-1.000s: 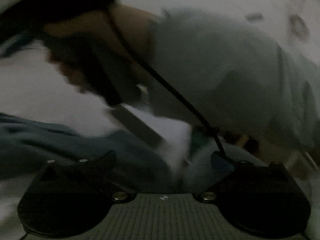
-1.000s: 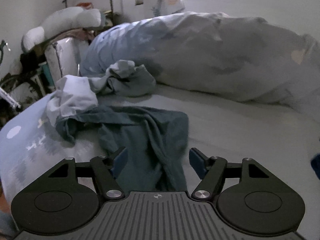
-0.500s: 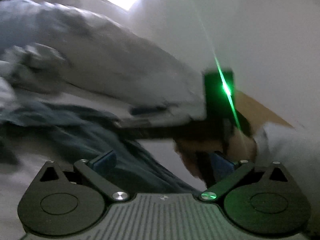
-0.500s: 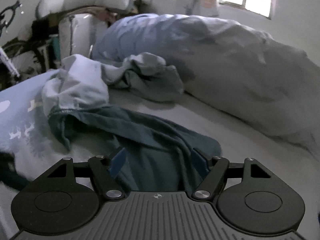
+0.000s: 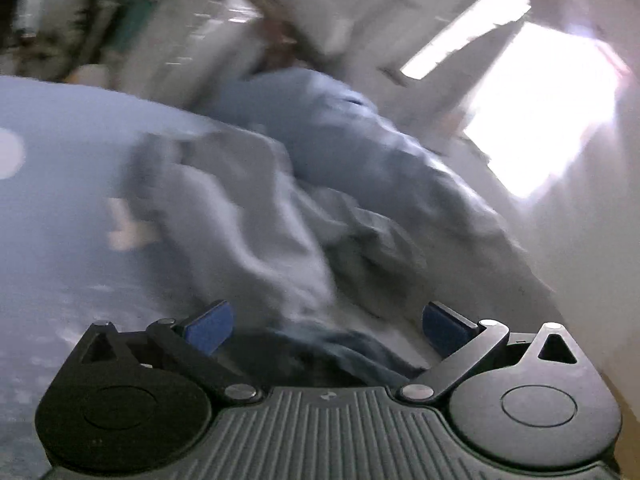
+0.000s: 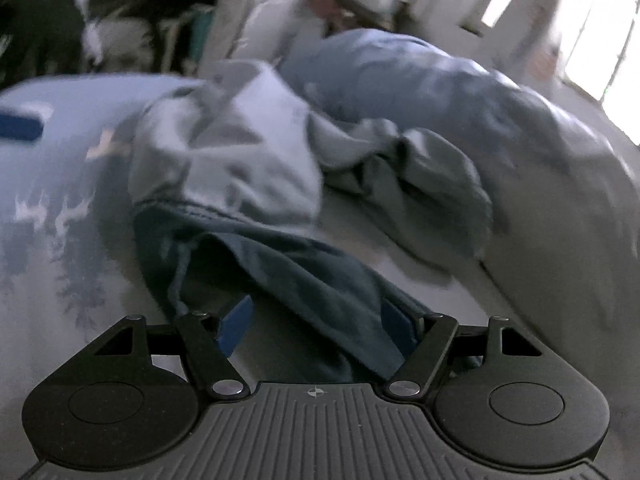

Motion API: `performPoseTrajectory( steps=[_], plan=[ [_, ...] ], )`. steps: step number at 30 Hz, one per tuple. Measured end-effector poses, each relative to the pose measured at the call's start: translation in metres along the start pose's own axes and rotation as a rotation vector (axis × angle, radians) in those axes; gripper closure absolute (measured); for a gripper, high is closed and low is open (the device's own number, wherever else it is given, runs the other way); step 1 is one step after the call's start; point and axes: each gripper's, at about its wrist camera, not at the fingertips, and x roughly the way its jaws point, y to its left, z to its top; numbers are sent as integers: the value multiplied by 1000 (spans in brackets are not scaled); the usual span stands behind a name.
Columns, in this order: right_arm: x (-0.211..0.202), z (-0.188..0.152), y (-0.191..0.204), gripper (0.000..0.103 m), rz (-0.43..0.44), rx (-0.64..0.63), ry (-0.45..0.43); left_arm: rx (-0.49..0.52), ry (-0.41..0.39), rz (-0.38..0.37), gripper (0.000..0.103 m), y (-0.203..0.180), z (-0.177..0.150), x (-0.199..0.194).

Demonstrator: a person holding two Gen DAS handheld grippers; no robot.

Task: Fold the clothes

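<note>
Dark teal garment (image 6: pixel 312 280) lies crumpled at lower centre of my right view, running between my right gripper's (image 6: pixel 316 320) wide-apart, unpressing blue pads. My left gripper (image 5: pixel 326 326) gapes wide too, gripping nothing, with pale grey clothes (image 5: pixel 256 216) heaped mid-frame.

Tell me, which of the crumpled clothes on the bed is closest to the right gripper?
The dark teal garment. It runs right down between the open fingers of the right gripper, while the pale blue garment and the grey-green one lie farther back.
</note>
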Motion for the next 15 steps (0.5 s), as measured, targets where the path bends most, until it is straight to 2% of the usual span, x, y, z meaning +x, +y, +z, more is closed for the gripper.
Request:
performPoseTrajectory(
  steps=[4,9,11,15],
  plan=[
    [23,11,24,31,-5,-84,12,-108,2,127,0,21,13,11],
    [46,22,48,38,-28,-195,23,-181,13,166,0,42,13,-14],
    [53,24,57,47,-33,-242,30,-204,4,167,0,44,14,-16],
    [54,28,61,100,-34,-254,28,-216,4,147,0,38,15,-17]
  ],
)
